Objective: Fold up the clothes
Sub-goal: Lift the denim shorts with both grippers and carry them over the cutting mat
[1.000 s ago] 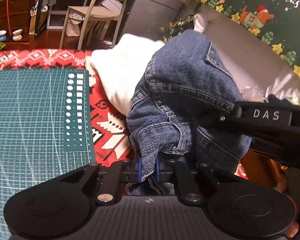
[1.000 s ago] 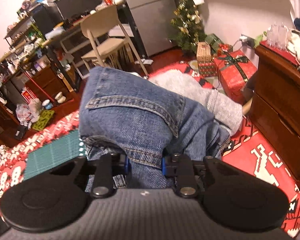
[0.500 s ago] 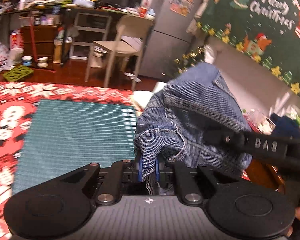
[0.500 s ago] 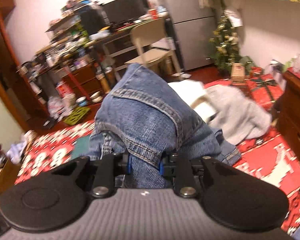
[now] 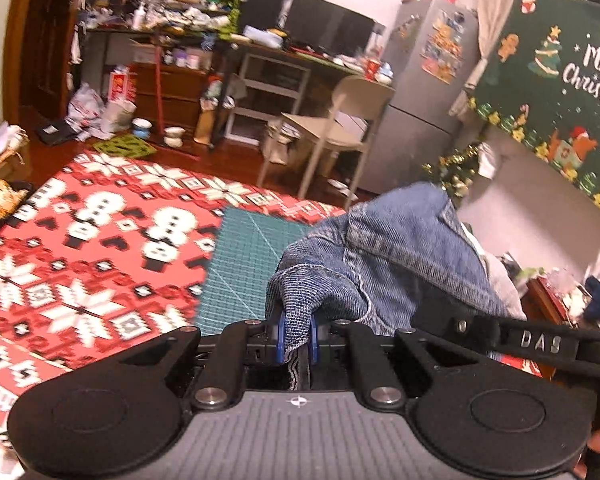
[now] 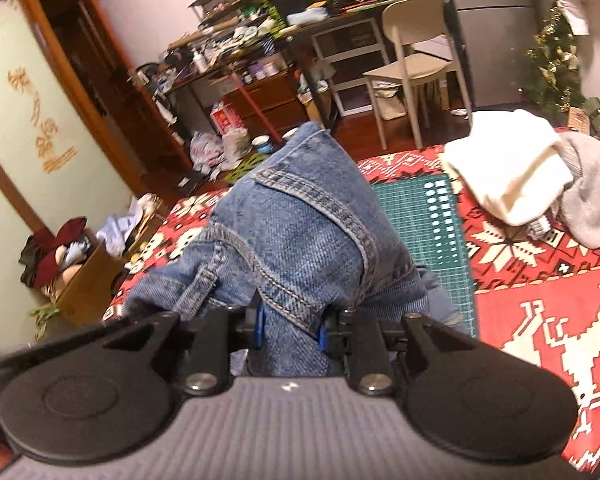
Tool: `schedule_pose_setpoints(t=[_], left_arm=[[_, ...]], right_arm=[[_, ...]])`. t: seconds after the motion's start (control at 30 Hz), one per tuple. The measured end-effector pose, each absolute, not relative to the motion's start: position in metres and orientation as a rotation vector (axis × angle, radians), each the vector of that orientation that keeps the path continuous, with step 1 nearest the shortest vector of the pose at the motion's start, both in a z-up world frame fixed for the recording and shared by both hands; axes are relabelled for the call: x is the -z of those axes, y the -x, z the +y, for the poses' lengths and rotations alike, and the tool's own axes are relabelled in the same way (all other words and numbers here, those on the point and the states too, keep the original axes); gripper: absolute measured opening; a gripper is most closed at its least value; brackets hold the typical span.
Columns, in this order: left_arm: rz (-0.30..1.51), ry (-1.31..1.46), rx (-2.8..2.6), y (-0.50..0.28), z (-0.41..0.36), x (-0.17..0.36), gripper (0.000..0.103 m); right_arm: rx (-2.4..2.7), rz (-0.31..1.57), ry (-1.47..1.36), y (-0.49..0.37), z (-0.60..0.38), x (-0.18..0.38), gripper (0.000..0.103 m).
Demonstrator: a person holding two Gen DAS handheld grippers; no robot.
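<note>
jeans (image 5: 400,256) pinched in both grippers' fingers; only right view shows white garment (image 6: 512,168)

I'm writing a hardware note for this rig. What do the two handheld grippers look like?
Both match: a grey ribbed body with a small crosshair mark, two black round-ended linkage arms with silver screws, and blue finger pads. See the left gripper and right gripper. In the left wrist view, the right one's black side bears raised letters "DAS".
</note>
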State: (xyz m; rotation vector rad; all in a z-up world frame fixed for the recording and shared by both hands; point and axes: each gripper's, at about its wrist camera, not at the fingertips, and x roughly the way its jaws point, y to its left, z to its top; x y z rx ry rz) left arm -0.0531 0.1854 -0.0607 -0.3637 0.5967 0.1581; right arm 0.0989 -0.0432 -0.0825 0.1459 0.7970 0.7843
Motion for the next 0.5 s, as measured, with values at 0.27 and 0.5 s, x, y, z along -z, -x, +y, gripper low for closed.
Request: schedule_pose_setpoints(t=[0.27,0.5], left_arm=[[0.605,0.311,-0.161,0.058,0.19,0.04,0.011],[0.662,0.245,-0.134,0.034,0.184,0.067,0.011]], right_arm=[[-0.772,0.796,-0.093,-0.068,-0.043,0.039,0.024],[-0.724,0.818,0.05,-0.079,-0.035,0.046,0.025]])
